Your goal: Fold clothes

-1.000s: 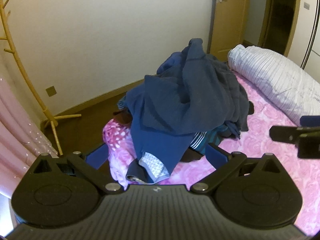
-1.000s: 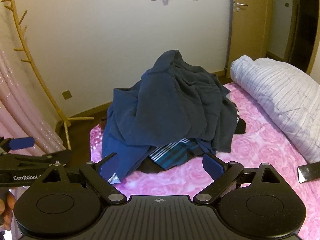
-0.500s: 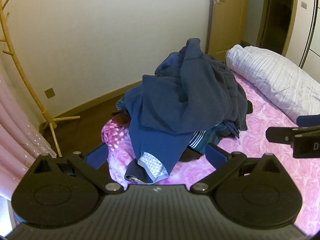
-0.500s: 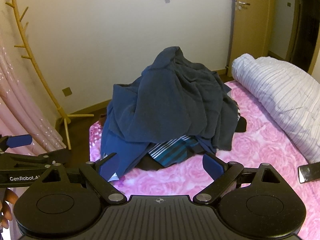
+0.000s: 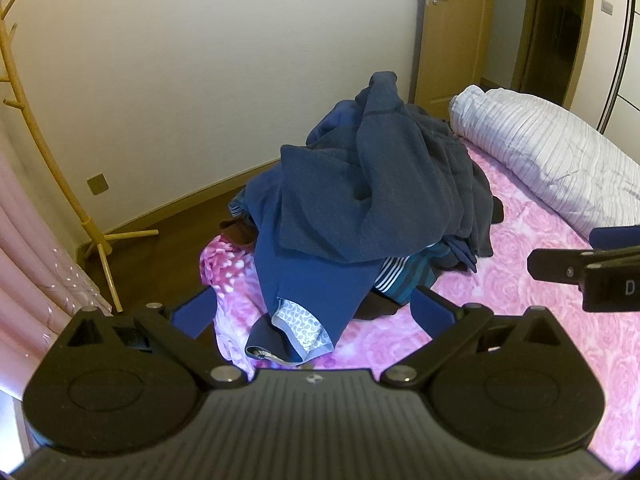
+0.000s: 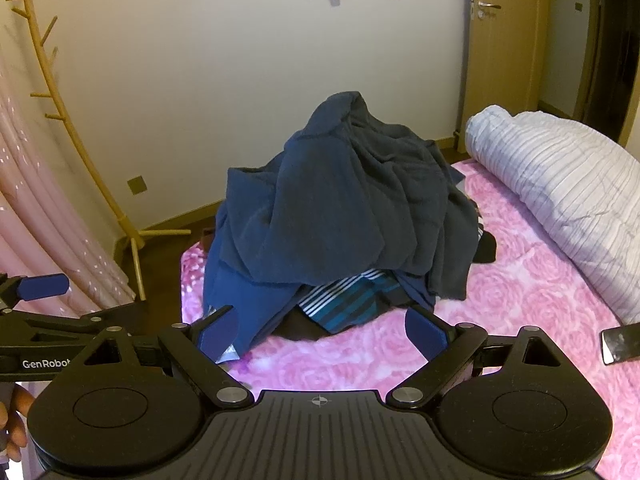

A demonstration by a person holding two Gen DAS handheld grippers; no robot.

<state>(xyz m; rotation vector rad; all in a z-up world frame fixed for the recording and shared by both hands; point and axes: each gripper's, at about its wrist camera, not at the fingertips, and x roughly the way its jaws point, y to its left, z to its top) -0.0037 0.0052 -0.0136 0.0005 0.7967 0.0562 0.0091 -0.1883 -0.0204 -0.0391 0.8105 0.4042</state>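
A heap of clothes (image 5: 368, 196) (image 6: 340, 208) is piled at the corner of a bed with a pink rose sheet (image 5: 520, 280) (image 6: 520, 300). A dark navy garment lies on top, over a brighter blue one with a patterned grey hem (image 5: 300, 326) and a teal striped piece (image 6: 344, 304). My left gripper (image 5: 312, 306) hovers open just short of the heap's near edge, nothing between its blue pads. My right gripper (image 6: 322, 330) is open too, in front of the striped piece and apart from it. Each gripper shows at the edge of the other's view.
A rolled white striped duvet (image 5: 552, 160) (image 6: 568, 200) lies along the right of the bed. A wooden coat stand (image 5: 60, 168) (image 6: 92, 168) and pink curtains (image 6: 36, 240) stand left. A wooden door (image 5: 452, 32) is behind. A dark flat object (image 6: 620, 342) lies at the right.
Both views have shifted slightly; the heap sits a little higher and farther in the right wrist view. The clothes have not moved, and both grippers stay open.
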